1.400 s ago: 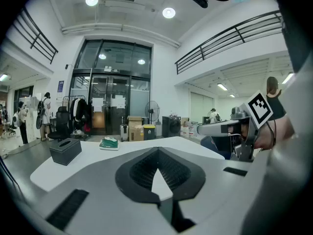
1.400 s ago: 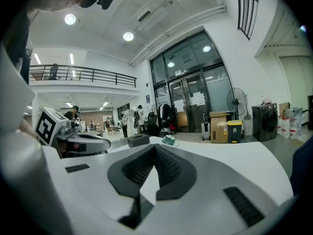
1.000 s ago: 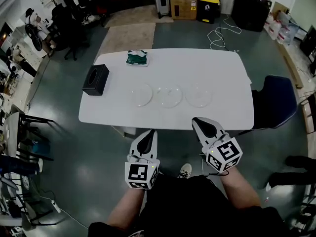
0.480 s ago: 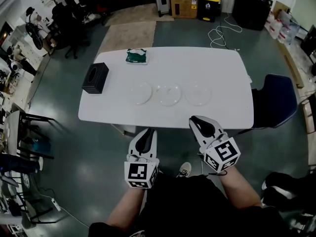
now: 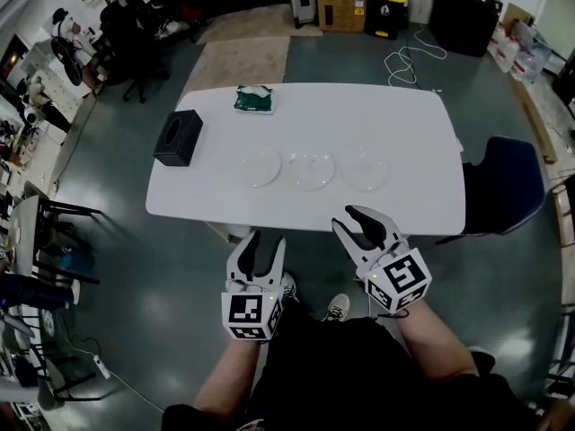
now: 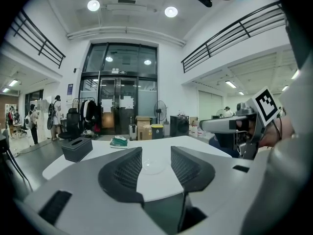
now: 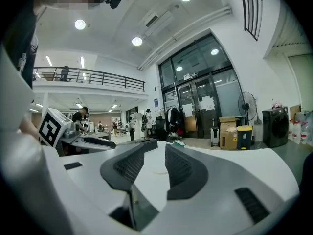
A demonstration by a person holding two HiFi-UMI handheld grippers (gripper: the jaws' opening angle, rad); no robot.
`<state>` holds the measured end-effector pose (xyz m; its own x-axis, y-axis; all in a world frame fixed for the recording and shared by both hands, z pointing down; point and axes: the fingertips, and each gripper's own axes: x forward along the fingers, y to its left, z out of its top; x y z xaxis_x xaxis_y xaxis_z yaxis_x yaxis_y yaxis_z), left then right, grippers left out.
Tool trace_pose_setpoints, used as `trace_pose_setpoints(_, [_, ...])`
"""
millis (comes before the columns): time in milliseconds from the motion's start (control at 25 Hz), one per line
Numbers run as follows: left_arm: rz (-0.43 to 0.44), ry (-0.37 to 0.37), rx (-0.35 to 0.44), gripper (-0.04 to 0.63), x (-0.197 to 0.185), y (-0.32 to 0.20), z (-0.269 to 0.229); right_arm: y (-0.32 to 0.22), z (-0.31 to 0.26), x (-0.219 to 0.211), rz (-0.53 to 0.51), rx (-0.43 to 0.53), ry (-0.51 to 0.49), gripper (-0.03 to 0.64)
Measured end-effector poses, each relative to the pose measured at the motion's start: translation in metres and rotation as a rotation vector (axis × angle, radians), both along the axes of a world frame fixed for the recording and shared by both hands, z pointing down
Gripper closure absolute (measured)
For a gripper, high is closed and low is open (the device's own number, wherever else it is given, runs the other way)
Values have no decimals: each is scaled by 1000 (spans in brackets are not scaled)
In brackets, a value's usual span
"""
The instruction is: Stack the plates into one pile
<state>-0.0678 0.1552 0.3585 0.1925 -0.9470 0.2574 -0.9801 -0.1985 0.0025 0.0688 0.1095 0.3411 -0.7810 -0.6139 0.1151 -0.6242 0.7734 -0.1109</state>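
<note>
Plates lay unstacked across tabletop middle | left gripper, right gripper jaws were opening, empty | risk: thin clear rims slipping.

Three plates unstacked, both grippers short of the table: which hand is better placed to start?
Probably the right. The right gripper shows at the near edge of the table, just in front of the right-hand plate; the left gripper hangs further back. Both grippers' jaws are opening, nothing between them.
</note>
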Motion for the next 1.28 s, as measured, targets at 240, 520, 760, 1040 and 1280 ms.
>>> trace_pose_setpoints(240, [-20,6,0,402,-12,-8,1,-7,0,-11,-14,9,10,465])
trace_pose_setpoints(520, [-27,16,-11,402,-34,-28,11,-23,10,-30,-3,-14,21,465])
trace_pose_setpoints(760, [-15,34,-31,402,-59,-59,19,-48,20,-55,11,-47,38,463])
trace_pose_setpoints(1040, [4,44,-84,400,-102,-100,40,-88,42,-97,41,-96,60,463])
trace_pose_setpoints(1280, [18,49,-127,397,-139,-136,54,-122,60,-137,52,-131,82,463])
